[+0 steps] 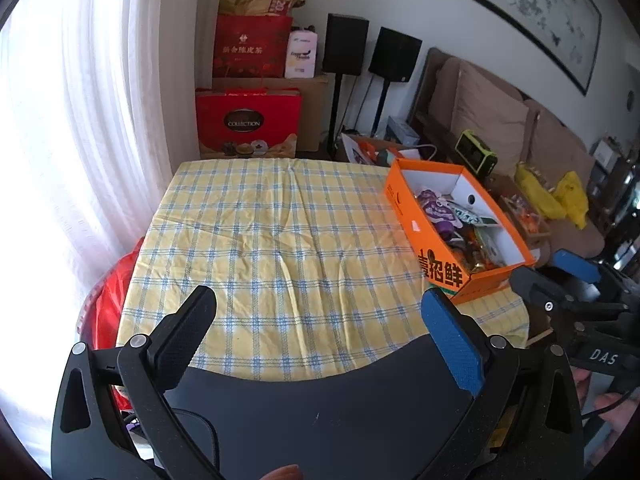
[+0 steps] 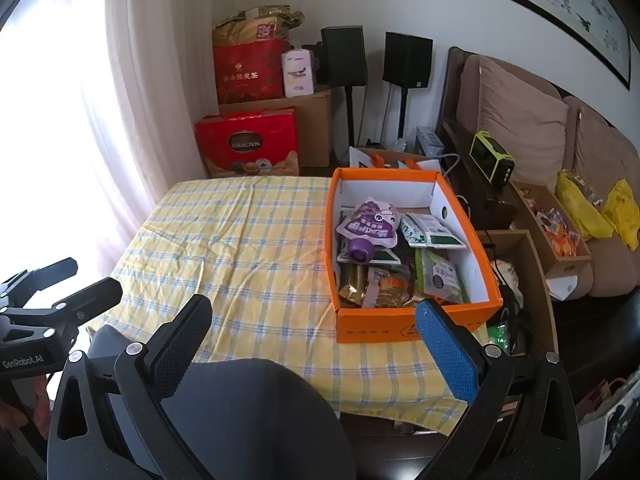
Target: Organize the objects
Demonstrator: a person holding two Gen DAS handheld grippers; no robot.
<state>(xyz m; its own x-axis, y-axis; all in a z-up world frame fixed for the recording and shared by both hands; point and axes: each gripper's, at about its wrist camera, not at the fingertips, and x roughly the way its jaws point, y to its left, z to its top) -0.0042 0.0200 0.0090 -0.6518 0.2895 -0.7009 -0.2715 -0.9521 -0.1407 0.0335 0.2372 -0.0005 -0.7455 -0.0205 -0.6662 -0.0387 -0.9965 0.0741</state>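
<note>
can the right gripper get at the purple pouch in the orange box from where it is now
Probably yes: the right gripper is open, the orange cardboard box has no lid, and the purple spouted snack pouch lies on top of the other packets, uncovered.

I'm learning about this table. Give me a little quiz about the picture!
1. True or false: the orange box has a lid on it.
2. What colour is the pouch lying on top of the snacks?
3. The jaws of the left gripper and right gripper are: A) both open and empty, B) both gripping snacks, C) one holding the box.

Key: 1 false; 2 purple; 3 A.
</note>
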